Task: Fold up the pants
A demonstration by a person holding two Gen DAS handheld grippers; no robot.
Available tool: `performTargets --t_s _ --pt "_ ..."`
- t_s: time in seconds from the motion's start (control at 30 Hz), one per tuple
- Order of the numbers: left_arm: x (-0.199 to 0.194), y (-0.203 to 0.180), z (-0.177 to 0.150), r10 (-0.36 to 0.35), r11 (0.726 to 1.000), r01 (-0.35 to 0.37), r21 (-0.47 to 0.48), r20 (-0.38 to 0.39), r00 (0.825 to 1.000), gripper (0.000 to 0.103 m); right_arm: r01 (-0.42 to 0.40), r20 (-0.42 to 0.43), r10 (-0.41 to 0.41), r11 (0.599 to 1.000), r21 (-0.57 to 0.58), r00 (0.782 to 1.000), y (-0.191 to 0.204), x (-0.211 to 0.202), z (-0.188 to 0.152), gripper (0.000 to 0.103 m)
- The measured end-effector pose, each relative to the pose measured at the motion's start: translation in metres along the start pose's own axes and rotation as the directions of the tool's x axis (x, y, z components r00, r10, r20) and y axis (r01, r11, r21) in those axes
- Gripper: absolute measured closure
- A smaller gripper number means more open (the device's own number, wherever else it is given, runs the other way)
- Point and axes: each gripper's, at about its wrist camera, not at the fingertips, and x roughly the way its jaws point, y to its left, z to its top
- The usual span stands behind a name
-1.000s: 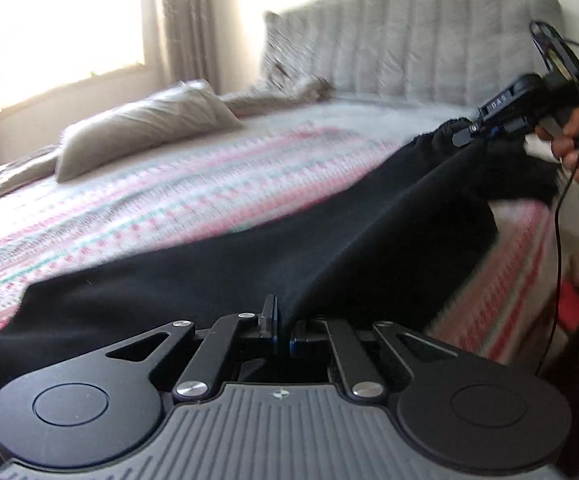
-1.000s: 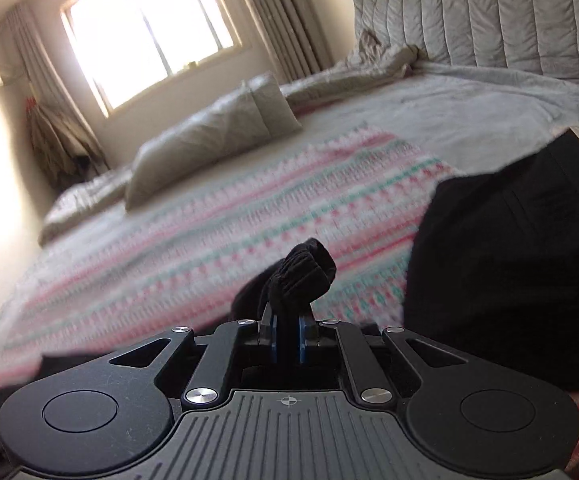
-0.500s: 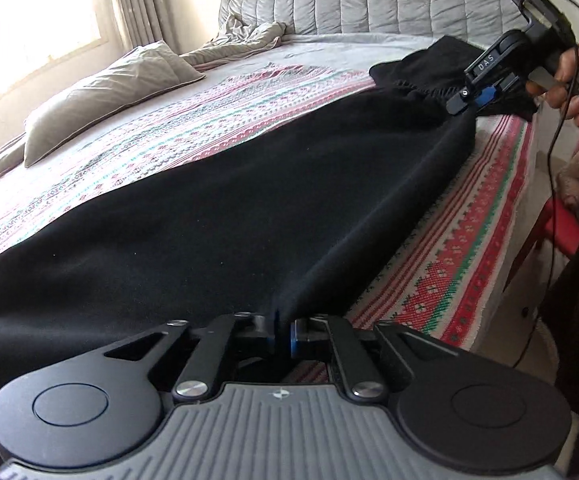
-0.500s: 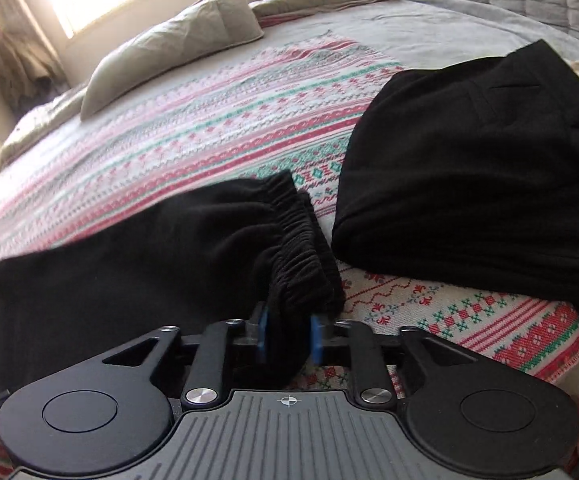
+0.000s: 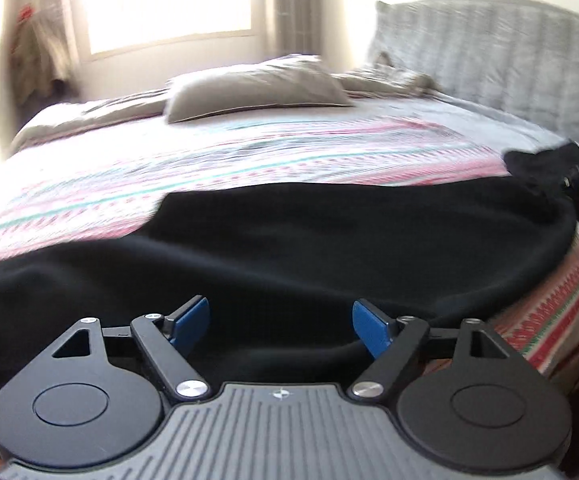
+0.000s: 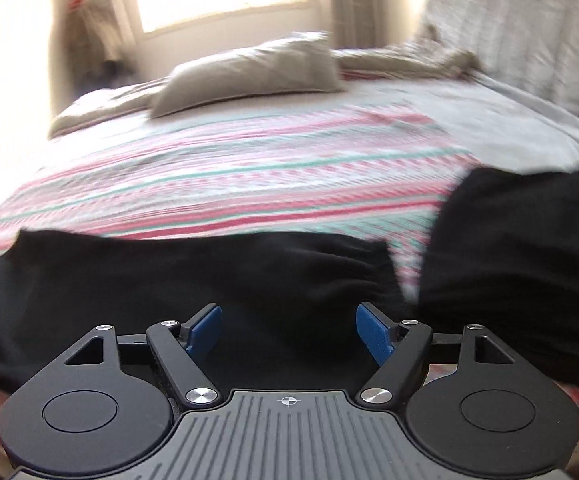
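Presently, pants: long black fleece pants (image 5: 329, 240) lie flat near the bed's front edge, on the pink-and-teal striped bedspread (image 5: 249, 152).
Axis: long axis runs left-right across both views.
Left hand-held gripper (image 5: 280, 322): jaws wide apart, holding nothing, just above the cloth.
Right hand-held gripper (image 6: 288, 326): likewise spread wide, empty.
Reach: each sits over its own end; neither is clearly nearer.
Beside: second folded black garment (image 6: 529, 260), right.

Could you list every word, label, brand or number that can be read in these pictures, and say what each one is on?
None can be read.
Left gripper: only a small compass-like mark on its grey body, no letters.
Right gripper: only a small crosshair mark, no letters.
Black pants, striped bedspread and pillow: no writing visible; both views are blurred.
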Motion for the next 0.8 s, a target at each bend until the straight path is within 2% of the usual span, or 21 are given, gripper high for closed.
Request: performTargets --t_s 0.1,0.2,0.37,0.5,0.57,0.67,0.77,0.8 --pt "-0.013 0.026 -0.005 0.067 0.995 -0.066 -0.072 0.021 0.998 0.019 -0.076 -0.005 0.076 0.994 -0.083 0.997 0.030 0.006 0.001 0.024" --pt "-0.029 0.057 -0.012 0.160 0.974 -0.152 -0.170 0.031 0.987 0.017 -0.156 -0.044 0.151 0.974 -0.166 0.988 0.064 0.019 0.000 0.024" --pt "-0.046 0.107 -0.028 0.314 0.886 -0.309 -0.345 -0.043 0.948 0.017 -0.284 -0.098 0.266 0.905 -0.317 0.959 0.127 0.030 -0.012 0.024" --pt "-0.061 0.140 -0.041 0.390 0.811 -0.381 -0.444 -0.074 0.918 0.017 -0.355 -0.114 0.340 0.826 -0.438 0.933 0.172 0.030 -0.021 0.024" --pt "-0.063 0.153 -0.041 0.415 0.778 -0.404 -0.481 -0.089 0.905 0.019 -0.387 -0.123 0.377 0.784 -0.485 0.918 0.191 0.030 -0.025 0.024" --pt "-0.067 0.176 -0.045 0.429 0.736 -0.422 -0.529 -0.117 0.896 0.031 -0.432 -0.135 0.432 0.723 -0.539 0.892 0.214 0.029 -0.031 0.027" --pt "-0.066 0.189 -0.049 0.417 0.700 -0.417 -0.580 -0.142 0.898 0.042 -0.473 -0.154 0.480 0.667 -0.576 0.864 0.234 0.028 -0.036 0.029" --pt "-0.067 0.193 -0.051 0.415 0.690 -0.415 -0.593 -0.146 0.898 0.046 -0.484 -0.160 0.492 0.650 -0.586 0.855 0.240 0.027 -0.038 0.033"
